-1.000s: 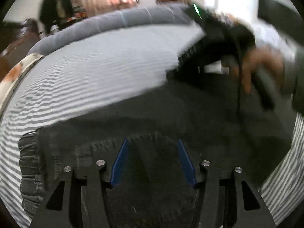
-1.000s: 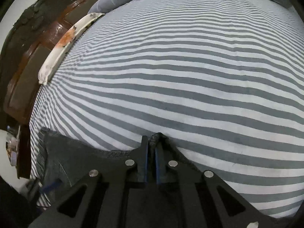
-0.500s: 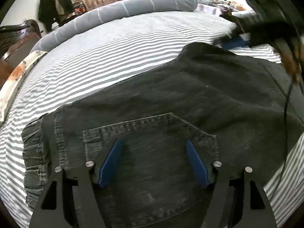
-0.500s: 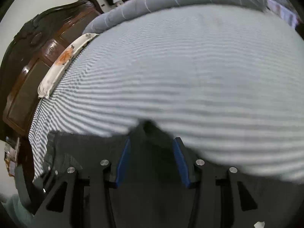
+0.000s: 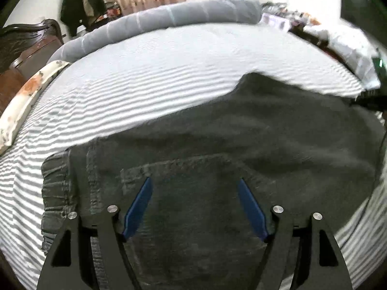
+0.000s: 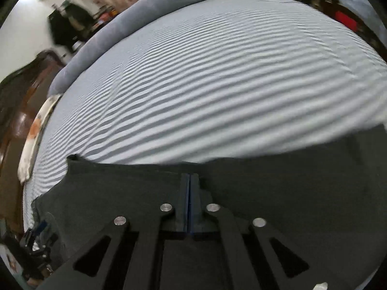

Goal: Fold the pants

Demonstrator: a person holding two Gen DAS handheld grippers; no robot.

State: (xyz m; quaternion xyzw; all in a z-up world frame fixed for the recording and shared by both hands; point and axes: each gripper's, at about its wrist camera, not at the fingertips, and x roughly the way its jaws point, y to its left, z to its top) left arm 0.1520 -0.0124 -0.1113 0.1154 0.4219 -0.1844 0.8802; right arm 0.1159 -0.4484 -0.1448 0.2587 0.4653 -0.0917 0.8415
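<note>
Dark denim pants [image 5: 217, 133] spread flat on striped bed [image 5: 169, 67], ready for folding; left gripper [image 5: 194, 207] spread above back pocket [image 5: 193, 176], empty; right gripper [image 6: 189, 181] pressed together, pinching nothing visible.

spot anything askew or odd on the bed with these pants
Nothing is spilled or damaged. The pants lie mostly flat on the striped sheet; only the far edge pokes up in a small peak, so that edge isn't straight.

Right tool [image 6: 189, 181] swung along the pants [image 6: 290, 193] — left tool [image 5: 194, 188] spread wider.
</note>
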